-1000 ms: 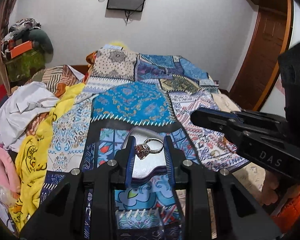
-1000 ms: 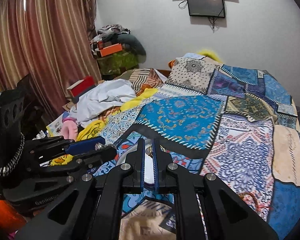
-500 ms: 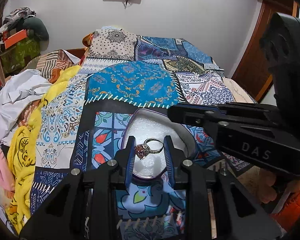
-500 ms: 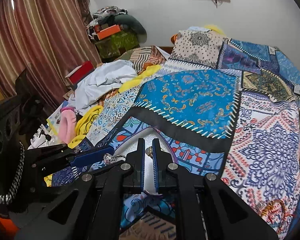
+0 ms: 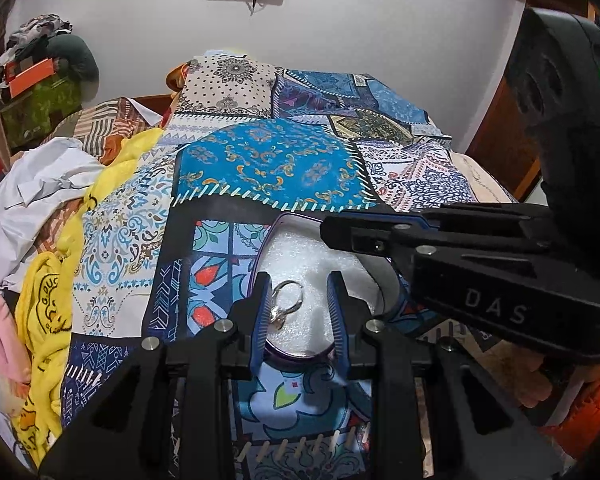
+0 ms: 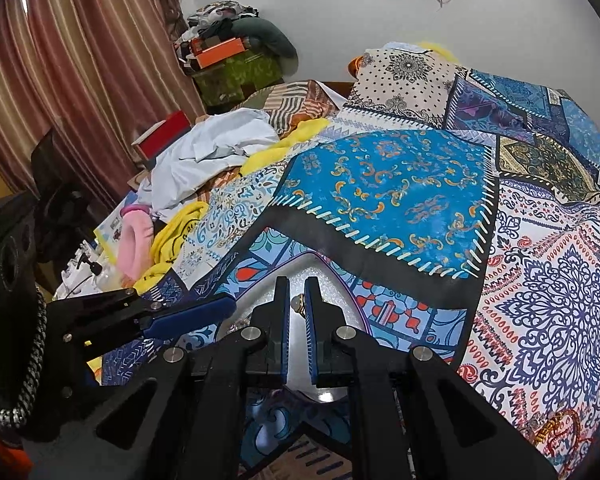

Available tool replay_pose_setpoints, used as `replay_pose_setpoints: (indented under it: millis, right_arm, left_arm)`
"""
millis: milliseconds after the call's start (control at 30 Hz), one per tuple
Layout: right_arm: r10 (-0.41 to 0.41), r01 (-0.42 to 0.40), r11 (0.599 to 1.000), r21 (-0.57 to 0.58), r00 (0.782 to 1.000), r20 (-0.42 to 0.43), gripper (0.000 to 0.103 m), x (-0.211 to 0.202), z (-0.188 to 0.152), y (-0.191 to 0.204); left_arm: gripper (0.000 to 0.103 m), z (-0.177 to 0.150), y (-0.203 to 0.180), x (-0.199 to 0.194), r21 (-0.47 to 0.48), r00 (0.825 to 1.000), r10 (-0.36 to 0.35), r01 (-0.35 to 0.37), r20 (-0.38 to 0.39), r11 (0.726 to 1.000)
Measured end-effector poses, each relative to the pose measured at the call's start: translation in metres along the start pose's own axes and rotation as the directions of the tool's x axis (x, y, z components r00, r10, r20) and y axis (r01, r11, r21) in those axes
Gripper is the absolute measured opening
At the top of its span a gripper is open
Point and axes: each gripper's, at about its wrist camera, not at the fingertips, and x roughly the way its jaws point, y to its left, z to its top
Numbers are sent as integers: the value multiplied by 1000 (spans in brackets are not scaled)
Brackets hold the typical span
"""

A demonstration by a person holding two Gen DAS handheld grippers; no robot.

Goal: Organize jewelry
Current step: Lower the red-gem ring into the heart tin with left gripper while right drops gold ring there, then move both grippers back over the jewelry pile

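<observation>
A heart-shaped jewelry box with white foam lining [image 5: 300, 256] lies open on the patchwork bedspread; it also shows in the right wrist view [image 6: 312, 272]. My left gripper [image 5: 298, 304] hovers over it with its jaws apart. A silver ring [image 5: 286, 306] hangs loose against the left finger, over the foam. My right gripper [image 6: 297, 304] is shut on a small gold ring [image 6: 298, 303] above the same box. In the left wrist view the right gripper [image 5: 336, 232] reaches in from the right.
The patchwork bedspread [image 6: 400, 184] covers the bed. Loose clothes, white [image 5: 32, 188] and yellow [image 5: 44, 320], lie along the left side. A curtain [image 6: 60, 80] and a cluttered shelf [image 6: 228, 60] stand at the far left. A wooden door [image 5: 500, 144] is at the right.
Both grippers moved down and closer over the box. My left jaws have opened and the silver ring has slipped from between them, now tilted against the left finger.
</observation>
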Motion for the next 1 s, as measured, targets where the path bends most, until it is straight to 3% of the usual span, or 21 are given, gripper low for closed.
replay_pose_setpoints:
  millis: [267,667,1000]
  right_arm:
    - [-16,15,1000,20,1000,15,26,-11,1,-2]
    - [-83,83,997,10,993,78,28,-55,-10,-6]
    - [-171,161,984,76,976,134,28,-113,-41,-42]
  left_arm:
    - [28,-3,1,-12,-2,1000,26,-26,3,1000]
    - [28,7,-3,-47,-13,994,87,-87,63,996]
    - [40,17,-46,-59,27,993,59,-62,100,998]
